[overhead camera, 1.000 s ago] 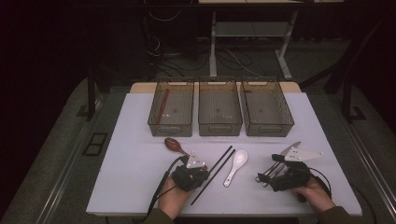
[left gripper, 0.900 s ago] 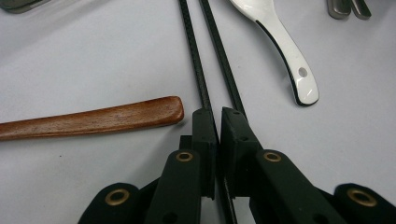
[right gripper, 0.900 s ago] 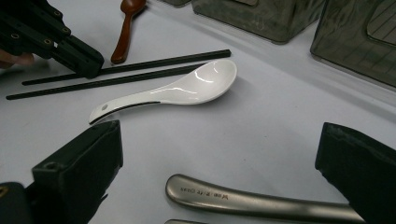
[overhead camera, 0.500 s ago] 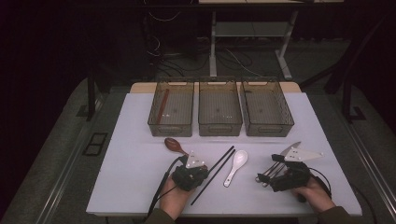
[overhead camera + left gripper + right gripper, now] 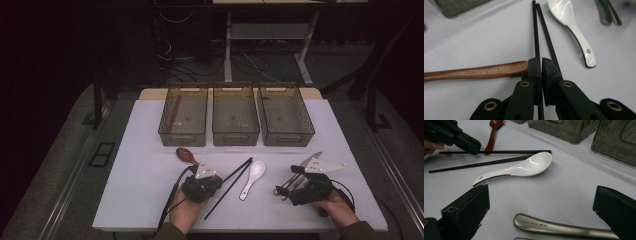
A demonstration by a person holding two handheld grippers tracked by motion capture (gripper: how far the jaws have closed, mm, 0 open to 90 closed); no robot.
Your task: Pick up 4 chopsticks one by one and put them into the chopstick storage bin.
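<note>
**L gripper clamps one chopstick; R gripper wide over metal cutlery**

L gripper (image 5: 541, 62) – jaws nearly together w/ one black chopstick (image 5: 536, 32) pinched between them. 2nd chopstick (image 5: 548, 37) lies just beside it, passing under the jaw, not held. Wooden spoon (image 5: 474, 72) handle ends touching the side of the L jaw. White ceramic spoon (image 5: 571, 27) lies near the chopsticks, apart from them.

R gripper (image 5: 541, 207) – jaws spread wide, holding nothing; metal utensil handle (image 5: 564, 227) lies on the table (image 5: 140, 165) btwn them. Three clear bins (image 5: 235, 117) sit in a row at the far side.
</note>
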